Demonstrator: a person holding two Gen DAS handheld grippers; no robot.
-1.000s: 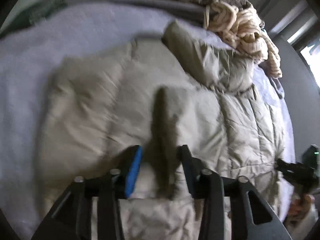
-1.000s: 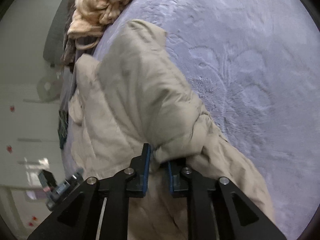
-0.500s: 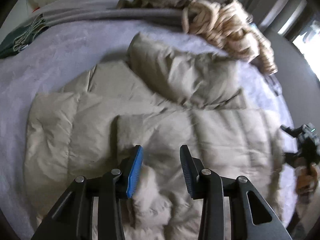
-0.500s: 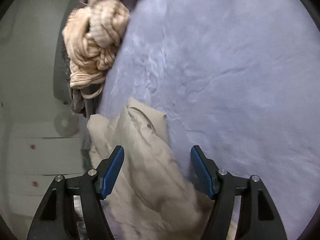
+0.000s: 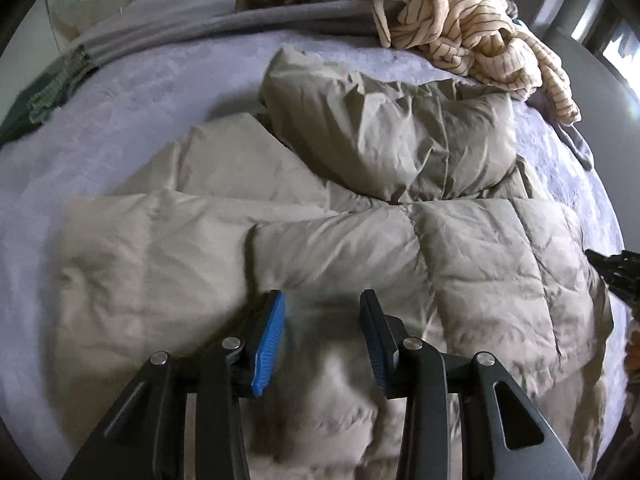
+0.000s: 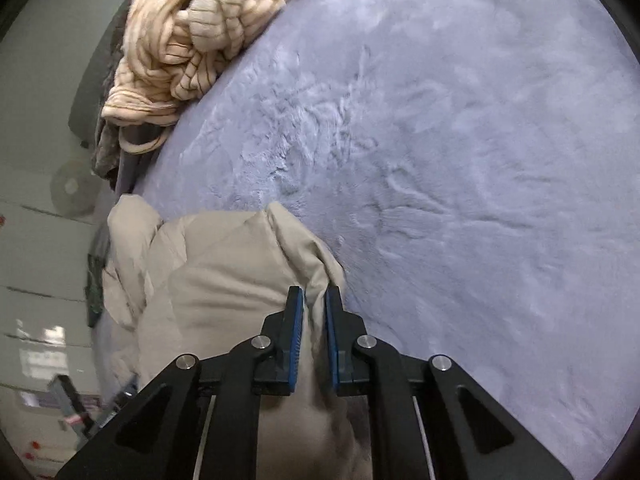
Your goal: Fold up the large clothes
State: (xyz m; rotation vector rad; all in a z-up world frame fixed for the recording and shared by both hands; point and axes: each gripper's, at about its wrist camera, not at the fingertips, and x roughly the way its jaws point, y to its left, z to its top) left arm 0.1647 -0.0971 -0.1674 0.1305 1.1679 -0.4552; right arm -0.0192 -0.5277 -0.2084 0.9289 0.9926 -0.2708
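- My left gripper (image 5: 322,312): jaws partly apart above the beige puffer jacket (image 5: 400,264), nothing gripped.
- My right gripper (image 6: 315,300): jaws closing, a jacket fold between the pads, lavender blanket (image 6: 460,160) beyond.

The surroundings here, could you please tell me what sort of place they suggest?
Probably a bedroom: a wide plush blanket covers what looks like a bed, a beige jacket lies spread on it, and a striped knit is heaped at its edge.
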